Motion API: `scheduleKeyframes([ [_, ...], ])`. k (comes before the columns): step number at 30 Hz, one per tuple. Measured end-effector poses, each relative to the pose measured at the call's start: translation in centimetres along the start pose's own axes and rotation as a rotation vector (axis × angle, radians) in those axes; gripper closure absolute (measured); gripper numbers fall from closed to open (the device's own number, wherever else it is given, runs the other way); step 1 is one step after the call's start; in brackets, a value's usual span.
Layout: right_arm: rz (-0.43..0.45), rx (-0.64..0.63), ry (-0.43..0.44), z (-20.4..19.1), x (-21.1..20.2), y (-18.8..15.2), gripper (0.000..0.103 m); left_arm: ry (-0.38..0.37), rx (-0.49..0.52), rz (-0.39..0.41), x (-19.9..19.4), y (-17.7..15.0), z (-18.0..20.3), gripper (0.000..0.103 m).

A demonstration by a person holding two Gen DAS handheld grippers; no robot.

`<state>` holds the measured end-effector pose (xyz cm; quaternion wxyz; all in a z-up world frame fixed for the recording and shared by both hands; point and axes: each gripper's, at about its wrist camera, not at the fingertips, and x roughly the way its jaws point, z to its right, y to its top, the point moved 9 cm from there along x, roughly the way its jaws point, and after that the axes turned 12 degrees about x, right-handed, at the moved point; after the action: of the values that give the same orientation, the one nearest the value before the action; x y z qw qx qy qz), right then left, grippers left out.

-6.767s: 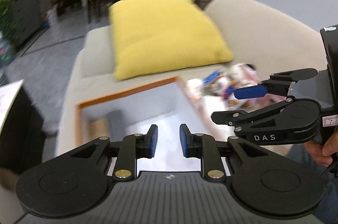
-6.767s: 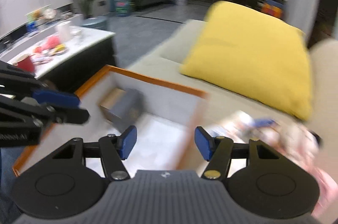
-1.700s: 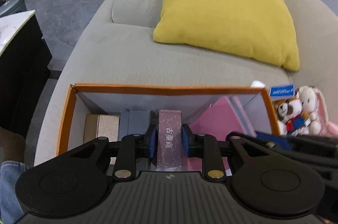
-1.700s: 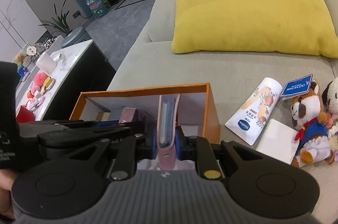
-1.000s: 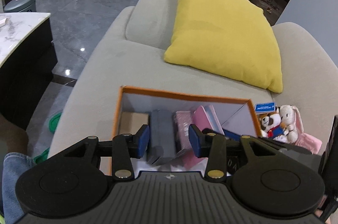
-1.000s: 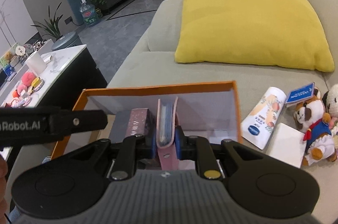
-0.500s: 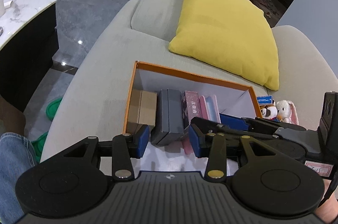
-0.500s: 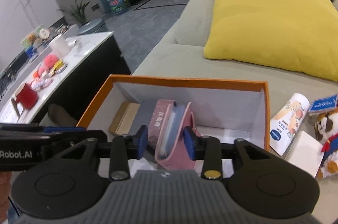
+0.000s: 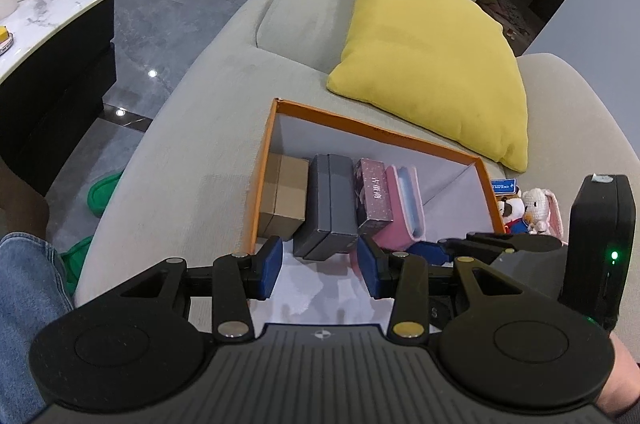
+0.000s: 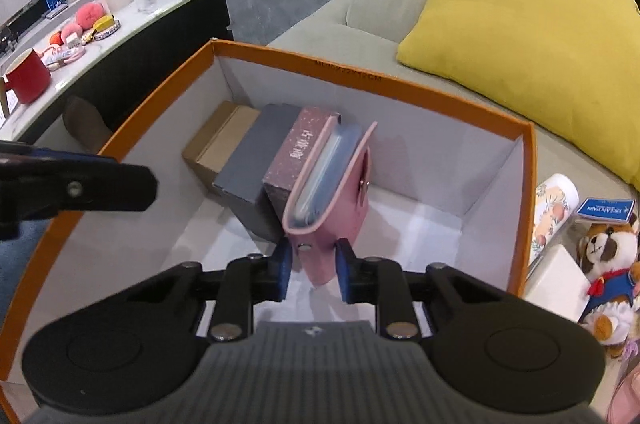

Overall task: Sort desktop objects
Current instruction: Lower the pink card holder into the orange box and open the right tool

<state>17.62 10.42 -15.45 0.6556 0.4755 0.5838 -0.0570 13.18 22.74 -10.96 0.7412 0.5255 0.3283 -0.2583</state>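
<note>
An orange box (image 9: 376, 134) (image 10: 372, 78) stands on the beige sofa. Inside, in a row, stand a brown carton (image 9: 282, 198) (image 10: 218, 138), a grey box (image 9: 330, 204) (image 10: 256, 158), a maroon box (image 9: 372, 194) (image 10: 298, 156) and a pink card binder (image 9: 402, 210) (image 10: 332, 192). My left gripper (image 9: 320, 266) is open and empty above the box's near edge. My right gripper (image 10: 314, 270) is open, its pads either side of the binder's lower end, not gripping it. It also shows in the left wrist view (image 9: 472, 248).
A yellow cushion (image 9: 432, 64) (image 10: 528, 20) leans behind the box. Right of the box lie a white tube (image 10: 554, 208), a white card (image 10: 556, 282), a plush fox (image 10: 608, 264) and a plush rabbit (image 9: 540, 204). A marble-topped table (image 10: 80, 24) with a red mug (image 10: 26, 76) stands left.
The left gripper let go of the maroon box and pulled back and up. The right gripper opened, releasing the pink binder, which now leans against the maroon box.
</note>
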Motion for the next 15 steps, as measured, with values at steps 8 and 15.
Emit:
scheduleKeyframes([
  [8,0.003,-0.022,-0.011,0.1,0.6,0.7,0.08,-0.006,0.006,-0.006,0.2,-0.3,0.5,0.055],
  [15,-0.005,-0.003,-0.005,0.2,-0.2,0.4,0.073,0.015,0.035,-0.016,-0.1,-0.5,1.2,0.055],
])
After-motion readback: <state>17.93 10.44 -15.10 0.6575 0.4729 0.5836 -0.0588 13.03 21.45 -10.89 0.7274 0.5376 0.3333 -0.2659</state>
